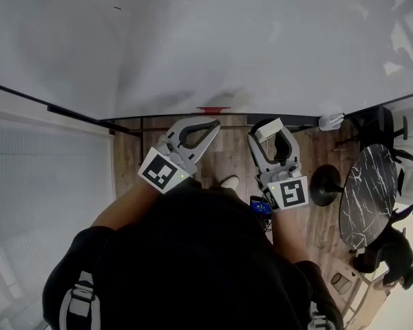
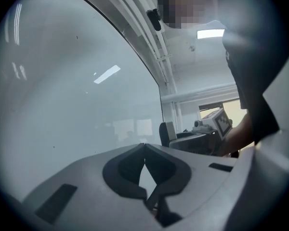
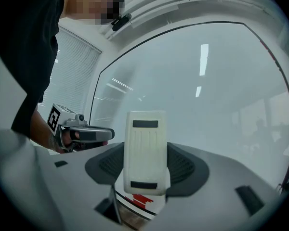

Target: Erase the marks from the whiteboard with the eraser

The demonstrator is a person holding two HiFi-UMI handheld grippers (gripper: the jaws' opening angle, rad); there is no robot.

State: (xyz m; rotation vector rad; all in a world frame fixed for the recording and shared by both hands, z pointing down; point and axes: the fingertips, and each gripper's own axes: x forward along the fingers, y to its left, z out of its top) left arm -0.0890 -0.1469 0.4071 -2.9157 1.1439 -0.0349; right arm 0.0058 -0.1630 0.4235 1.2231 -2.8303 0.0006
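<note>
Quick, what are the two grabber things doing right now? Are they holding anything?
Left gripper: shut, holding nothing.
Right gripper: shut on the eraser.

The person holds both grippers out in front of the body, side by side and near each other. The left gripper [image 1: 215, 125] has its jaws pressed together at the tips, with nothing between them. The right gripper [image 1: 269, 133] has its jaws closed on the eraser [image 3: 145, 153], which stands up between them. The left arm [image 1: 124, 208] and right arm [image 1: 289, 234] are bare.
</note>
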